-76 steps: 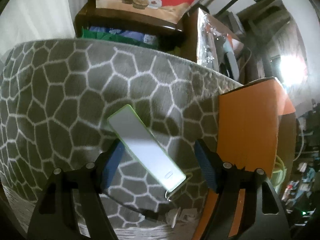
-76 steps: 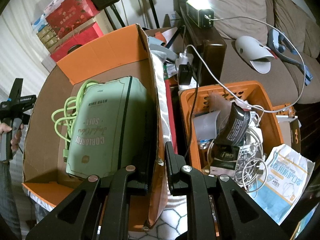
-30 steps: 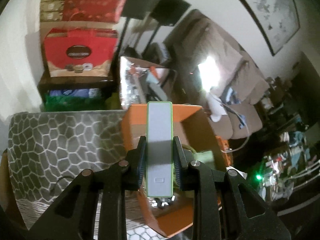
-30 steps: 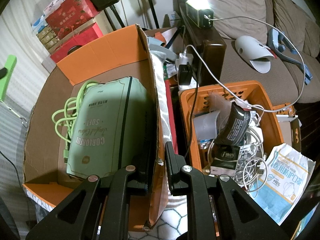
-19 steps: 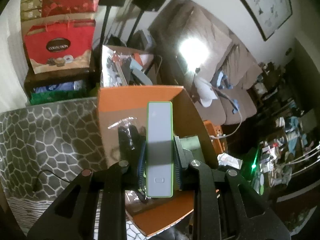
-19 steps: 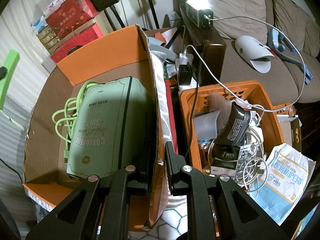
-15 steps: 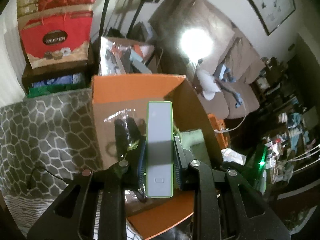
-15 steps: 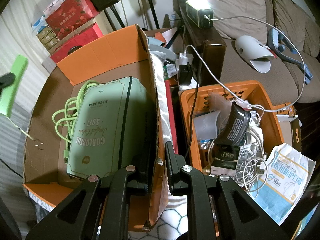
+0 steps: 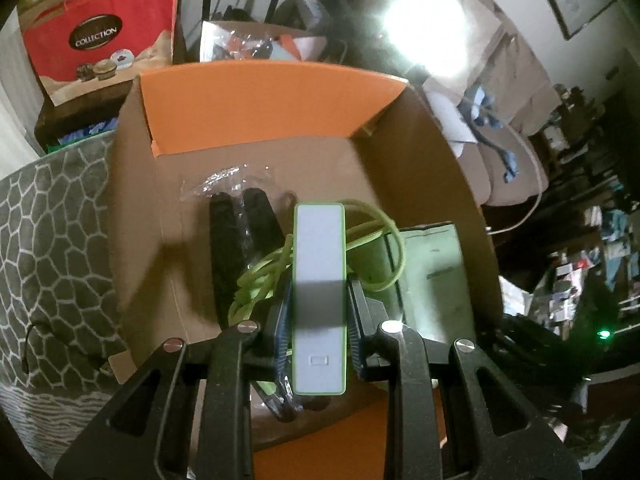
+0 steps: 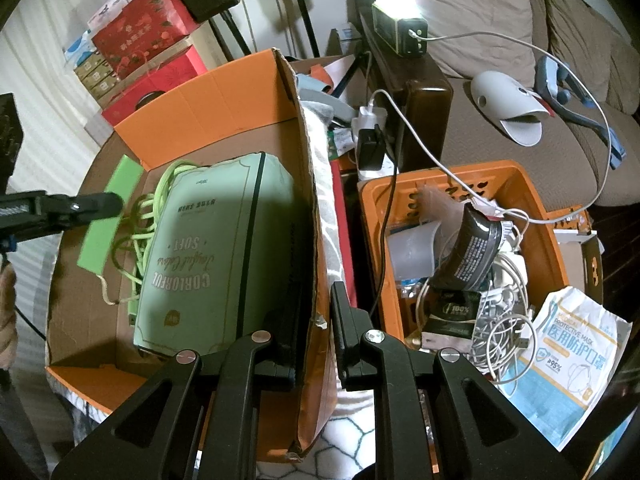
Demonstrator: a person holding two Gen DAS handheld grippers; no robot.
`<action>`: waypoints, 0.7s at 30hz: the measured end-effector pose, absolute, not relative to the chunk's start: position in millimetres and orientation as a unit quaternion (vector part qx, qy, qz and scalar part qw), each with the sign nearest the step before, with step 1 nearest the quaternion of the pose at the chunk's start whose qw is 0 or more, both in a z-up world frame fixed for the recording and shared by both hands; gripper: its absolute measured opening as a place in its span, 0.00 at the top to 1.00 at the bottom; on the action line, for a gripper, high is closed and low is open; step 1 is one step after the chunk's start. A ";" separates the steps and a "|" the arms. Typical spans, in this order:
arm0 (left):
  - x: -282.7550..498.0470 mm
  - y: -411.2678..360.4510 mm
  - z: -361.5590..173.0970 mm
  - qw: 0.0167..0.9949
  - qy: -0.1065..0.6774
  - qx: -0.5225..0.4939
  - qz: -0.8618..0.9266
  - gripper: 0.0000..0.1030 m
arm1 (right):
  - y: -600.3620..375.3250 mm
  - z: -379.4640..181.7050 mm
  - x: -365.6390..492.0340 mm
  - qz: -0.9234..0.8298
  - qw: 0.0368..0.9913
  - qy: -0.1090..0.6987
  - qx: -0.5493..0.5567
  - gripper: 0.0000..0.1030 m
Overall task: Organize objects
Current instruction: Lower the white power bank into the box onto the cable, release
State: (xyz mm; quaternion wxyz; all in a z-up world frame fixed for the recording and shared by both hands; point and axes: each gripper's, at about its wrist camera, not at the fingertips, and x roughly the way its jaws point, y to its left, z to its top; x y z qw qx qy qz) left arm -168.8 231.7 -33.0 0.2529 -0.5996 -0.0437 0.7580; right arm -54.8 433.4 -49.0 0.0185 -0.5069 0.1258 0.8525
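The left claw (image 9: 319, 300) grips a slim white power bank with a lime-green edge (image 9: 320, 280), both pads pressed on its long sides, its far end sticking out well past the fingertips. It hangs over the open orange cardboard box (image 9: 256, 92), tilted downward. Below and ahead of this claw a coiled green cable (image 9: 260, 280) lies on the box floor; just left of that sits a black item in clear plastic wrap (image 9: 236, 232), and to the right a pale green pack (image 9: 432, 264).

In the right wrist view the power bank (image 10: 108, 216) shows at far left, above the box floor. The right claw (image 10: 316, 320) is clamped almost closed on the box's side wall (image 10: 308, 200), one finger inside and one outside. To its right stands an orange crate (image 10: 532, 200) full of cables, with a mask packet (image 10: 568, 344) beside it.
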 end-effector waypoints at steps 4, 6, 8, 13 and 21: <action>-169.1 238.8 -42.0 0.247 -0.032 -0.610 0.752 0.78 | 432.7 -48.8 -55.0 0.853 0.018 0.126 -0.507 0.86; -167.6 241.7 -43.9 0.242 -0.023 -0.614 0.751 0.78 | 432.6 -48.8 -55.0 0.852 0.018 0.126 -0.507 0.86; -166.1 241.4 -40.9 0.242 -0.023 -0.610 0.754 0.77 | 431.7 -48.9 -55.2 0.852 0.018 0.126 -0.507 0.87; -166.8 236.4 -28.0 0.246 -0.021 -0.600 0.761 0.63 | 430.9 -49.2 -55.5 0.853 0.018 0.126 -0.507 0.86; -158.2 220.5 -1.6 0.243 -0.008 -0.567 0.787 0.41 | 430.4 -49.2 -55.8 0.852 0.019 0.126 -0.507 0.86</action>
